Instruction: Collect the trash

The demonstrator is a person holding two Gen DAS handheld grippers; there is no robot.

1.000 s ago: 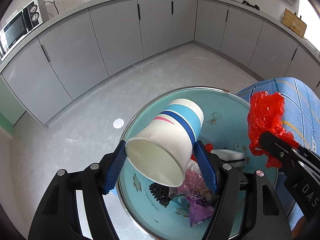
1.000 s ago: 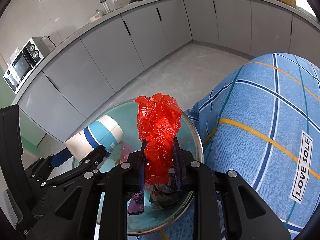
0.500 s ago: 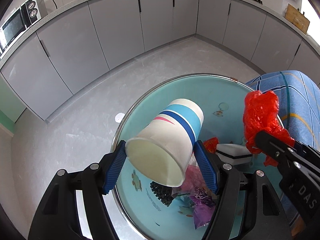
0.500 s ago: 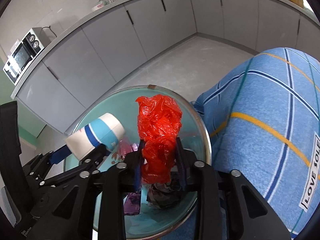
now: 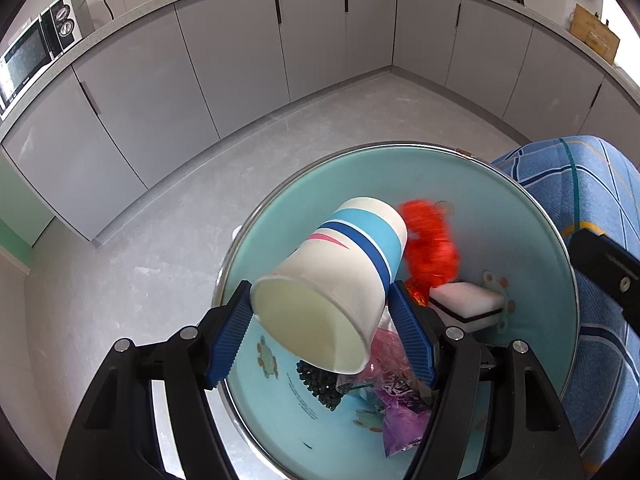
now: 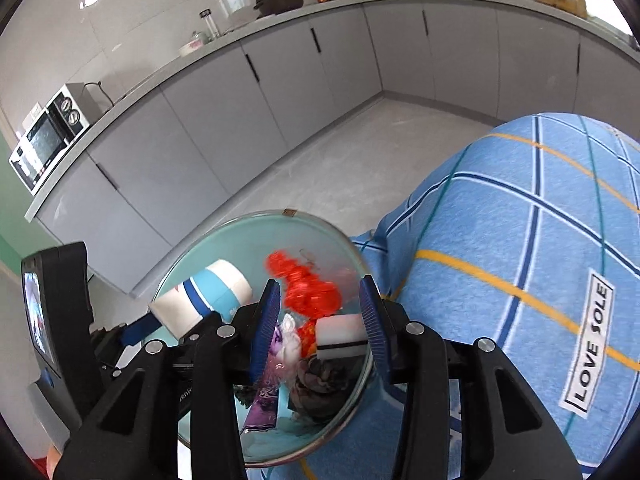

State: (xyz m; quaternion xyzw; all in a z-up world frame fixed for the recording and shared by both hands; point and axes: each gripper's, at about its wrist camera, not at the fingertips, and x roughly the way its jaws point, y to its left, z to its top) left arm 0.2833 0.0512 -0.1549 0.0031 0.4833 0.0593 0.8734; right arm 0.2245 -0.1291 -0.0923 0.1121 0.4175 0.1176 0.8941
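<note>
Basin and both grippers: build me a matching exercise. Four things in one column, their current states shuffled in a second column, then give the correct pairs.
Things
1. paper cup
2. red plastic bag
3. white sponge
4. right gripper

States
A. lying in the teal basin, against its wall
B. jaws spread, nothing between the pads
C. clamped on its side between the left gripper pads, above the basin
D. blurred, loose over the trash in the basin

Pairs: 1-C, 2-D, 3-A, 4-B
</note>
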